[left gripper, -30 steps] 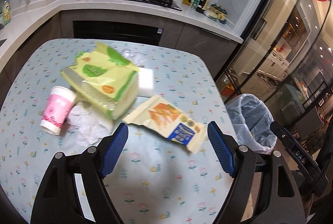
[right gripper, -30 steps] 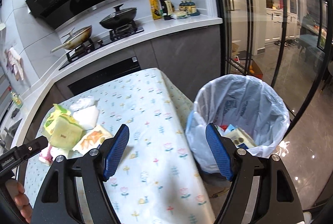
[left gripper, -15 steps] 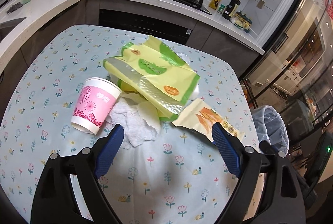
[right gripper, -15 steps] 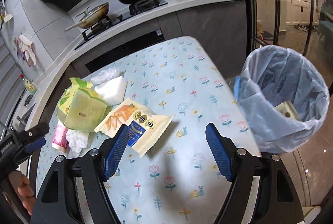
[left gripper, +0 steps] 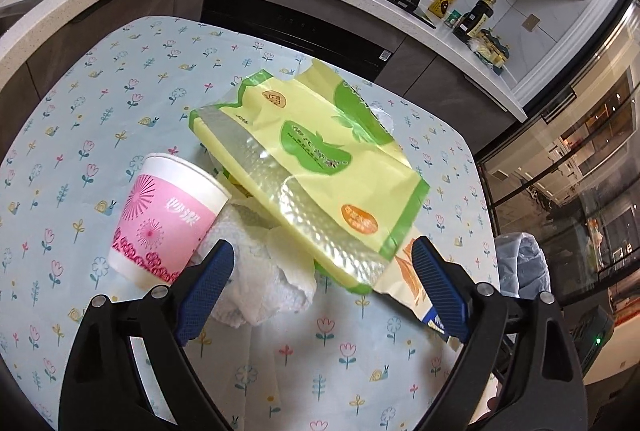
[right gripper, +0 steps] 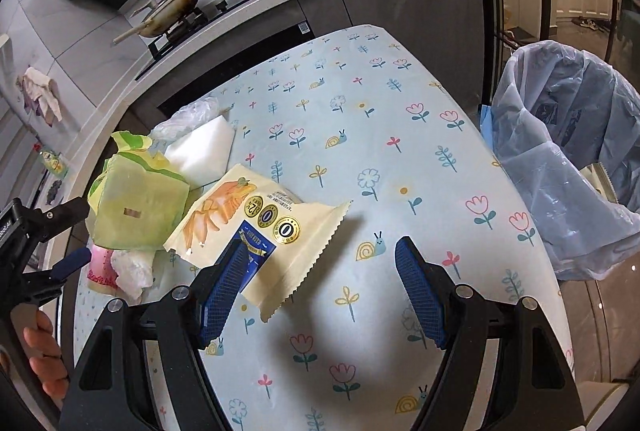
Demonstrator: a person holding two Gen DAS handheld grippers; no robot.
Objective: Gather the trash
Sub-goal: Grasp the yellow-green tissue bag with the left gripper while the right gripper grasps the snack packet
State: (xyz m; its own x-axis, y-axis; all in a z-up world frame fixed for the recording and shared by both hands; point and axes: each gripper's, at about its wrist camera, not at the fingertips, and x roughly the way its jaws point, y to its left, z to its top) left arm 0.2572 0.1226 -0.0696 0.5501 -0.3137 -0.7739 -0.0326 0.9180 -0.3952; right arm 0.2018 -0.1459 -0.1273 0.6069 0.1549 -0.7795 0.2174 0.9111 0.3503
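Observation:
A trash pile lies on the flowered table (right gripper: pixel 360 91): a yellow-green plastic bag (left gripper: pixel 312 159), a pink paper cup (left gripper: pixel 168 219) on its side, crumpled white tissue (left gripper: pixel 264 271) and a cream snack wrapper (right gripper: pixel 260 227). My left gripper (left gripper: pixel 320 249) hangs open and wide just above the tissue and the bag's near end, touching neither. The right gripper (right gripper: pixel 320 249) is open over the wrapper's near corner; its left finger overlaps the wrapper's blue patch, and the pads grip nothing. The left gripper (right gripper: pixel 76 235) also shows at the left edge of the right wrist view.
A bin with a pale blue liner (right gripper: pixel 568 167) stands off the table's right edge. A white foam block (right gripper: pixel 204 151) and clear plastic (right gripper: pixel 188 115) lie behind the pile. Stove and pans line the far counter. A hand (right gripper: pixel 40 351) holds the left tool.
Both grippers have come down and closer to the pile. The right wrist view swung from the bin to the wrapper. The left jaws spread wider.

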